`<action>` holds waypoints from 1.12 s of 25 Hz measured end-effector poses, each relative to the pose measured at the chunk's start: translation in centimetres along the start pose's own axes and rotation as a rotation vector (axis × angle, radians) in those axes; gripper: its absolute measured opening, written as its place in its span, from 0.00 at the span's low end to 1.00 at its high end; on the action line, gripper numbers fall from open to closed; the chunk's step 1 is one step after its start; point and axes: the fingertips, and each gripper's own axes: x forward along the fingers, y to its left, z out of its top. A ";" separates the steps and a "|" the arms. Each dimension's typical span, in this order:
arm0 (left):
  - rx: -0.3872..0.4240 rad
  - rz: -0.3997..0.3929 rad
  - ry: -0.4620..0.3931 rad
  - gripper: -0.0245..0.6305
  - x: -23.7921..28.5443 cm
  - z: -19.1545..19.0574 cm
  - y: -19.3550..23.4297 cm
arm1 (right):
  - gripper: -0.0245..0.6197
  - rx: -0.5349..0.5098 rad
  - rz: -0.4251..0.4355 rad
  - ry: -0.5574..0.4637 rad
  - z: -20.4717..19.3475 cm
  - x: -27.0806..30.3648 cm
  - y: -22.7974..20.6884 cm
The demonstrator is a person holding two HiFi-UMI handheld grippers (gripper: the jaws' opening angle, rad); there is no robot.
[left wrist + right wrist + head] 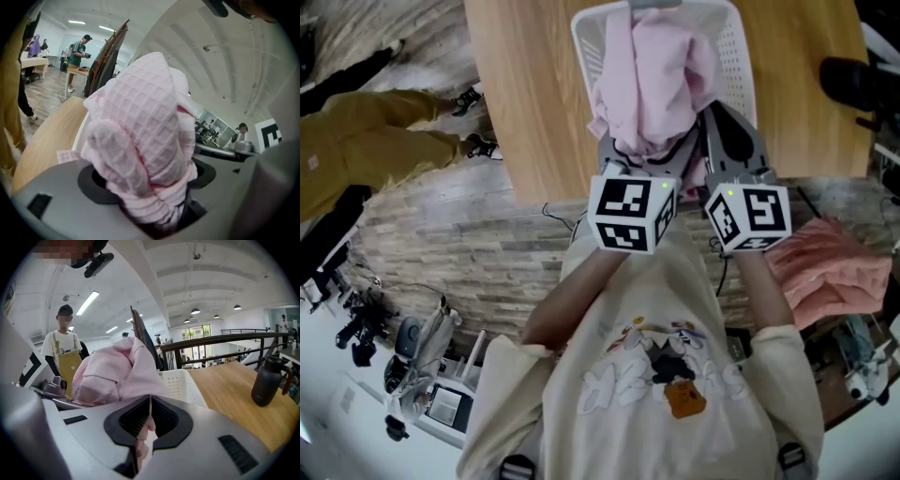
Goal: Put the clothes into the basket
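Observation:
A pale pink waffle-knit garment point(652, 75) hangs bunched over the white plastic basket point(739, 58), which stands on the wooden table point(534, 94). Both grippers hold it at the basket's near rim. My left gripper point(639, 159) is shut on a thick wad of the garment point(150, 136), and the cloth fills the gap between its jaws point(150, 180). My right gripper point(712, 120) is shut on a thin fold of the same garment point(119, 373), pinched between its nearly touching pads point(149, 420). The basket point(180, 383) shows just behind that cloth. The basket's inside is hidden by the garment.
Another peach-pink garment point(830, 267) lies off the table at my right. A dark bottle point(268, 379) stands on the table right of the basket. A person in mustard clothes point(366, 150) stands at the table's left side. Camera gear point(412, 361) sits on the floor.

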 end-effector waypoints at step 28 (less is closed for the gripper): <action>-0.114 0.117 0.150 0.61 6.2 -4.1 5.0 | 0.08 0.109 -0.099 0.127 -4.7 5.6 -3.9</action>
